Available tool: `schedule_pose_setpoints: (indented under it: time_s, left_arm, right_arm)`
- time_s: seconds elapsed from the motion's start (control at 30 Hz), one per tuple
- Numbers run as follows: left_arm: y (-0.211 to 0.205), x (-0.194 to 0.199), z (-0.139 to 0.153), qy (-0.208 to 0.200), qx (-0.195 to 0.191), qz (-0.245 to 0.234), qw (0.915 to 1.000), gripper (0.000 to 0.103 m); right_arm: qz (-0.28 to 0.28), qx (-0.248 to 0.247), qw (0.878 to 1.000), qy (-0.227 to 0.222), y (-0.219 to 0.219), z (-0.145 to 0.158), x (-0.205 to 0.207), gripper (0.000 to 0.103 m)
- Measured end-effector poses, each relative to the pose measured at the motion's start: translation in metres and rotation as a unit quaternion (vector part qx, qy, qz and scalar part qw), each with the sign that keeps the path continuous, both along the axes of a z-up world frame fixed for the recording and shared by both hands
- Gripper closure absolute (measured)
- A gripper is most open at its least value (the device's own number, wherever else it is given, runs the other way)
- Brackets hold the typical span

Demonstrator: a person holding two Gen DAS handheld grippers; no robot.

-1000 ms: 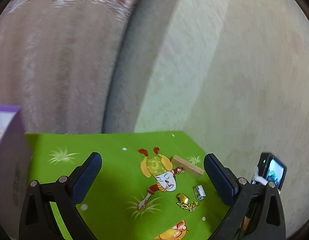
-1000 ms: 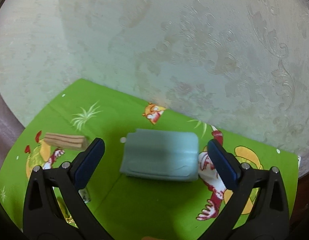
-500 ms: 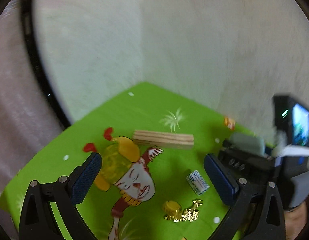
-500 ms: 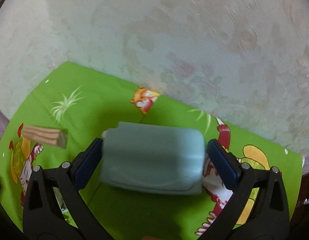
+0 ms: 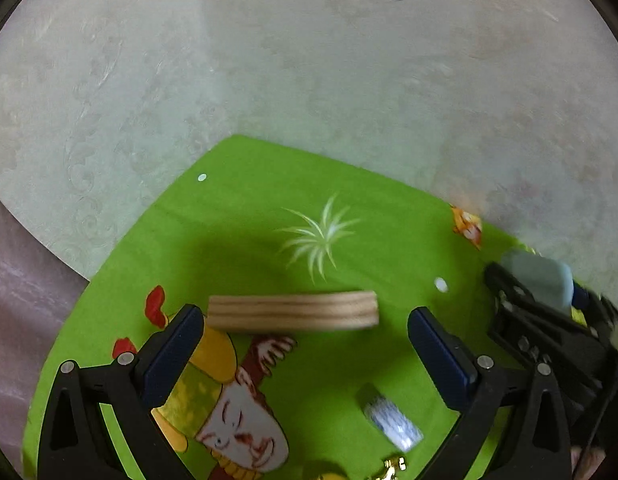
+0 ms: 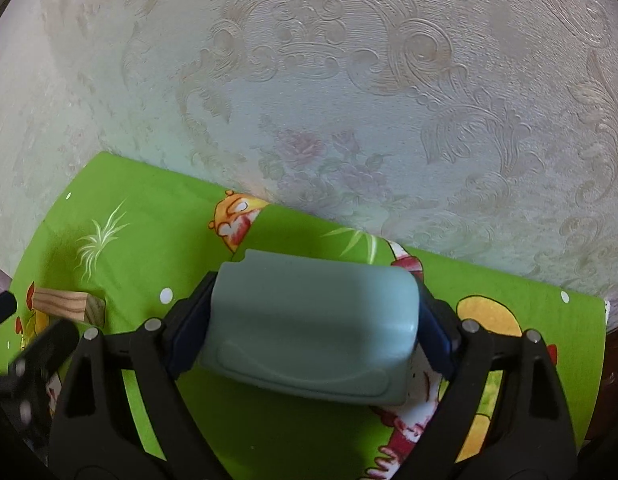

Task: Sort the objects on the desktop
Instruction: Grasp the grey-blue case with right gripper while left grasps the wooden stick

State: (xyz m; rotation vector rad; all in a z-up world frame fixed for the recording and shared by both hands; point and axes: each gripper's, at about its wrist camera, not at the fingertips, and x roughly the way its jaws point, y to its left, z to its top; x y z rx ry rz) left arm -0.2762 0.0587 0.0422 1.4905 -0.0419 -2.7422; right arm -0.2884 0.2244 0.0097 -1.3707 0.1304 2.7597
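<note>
Right tool (image 6: 313, 320) closing on the case (image 6: 309, 328), pads at its short ends. Looks rigid, smooth, could slip; hold mid-sides. Left tool (image 5: 301, 344) spread, wood block (image 5: 293, 312) just ahead between fingers, untouched; light, stiff.

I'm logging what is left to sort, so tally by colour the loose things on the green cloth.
Pale wood: 1, the wooden block
Grey-green: 1, the case, with the right gripper closing on it
White and blue: 1, the small packet
Gold: 1, the trinket, partly cut off
Total: 4
</note>
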Motion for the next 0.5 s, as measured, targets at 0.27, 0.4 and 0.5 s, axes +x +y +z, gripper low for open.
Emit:
schedule_pose_setpoints:
  time_s: [0.27,0.4,0.5]
  left_arm:
    - [-0.003,-0.02,-0.015,-0.032,-0.002,0.009,0.9995,0.0]
    - [-0.001,-0.022,-0.014,-0.038,-0.003,0.0,0.9993,0.002]
    - [0.0,-0.021,-0.014,-0.037,-0.008,-0.001,0.9993,0.0]
  right_arm:
    - [-0.001,0.0,1.0,0.0,-0.006,-0.001,-0.001,0.013]
    - [-0.001,0.0,1.0,0.0,-0.006,0.0,0.002,0.013]
    - [0.001,0.001,1.0,0.0,-0.01,-0.001,0.0,0.013]
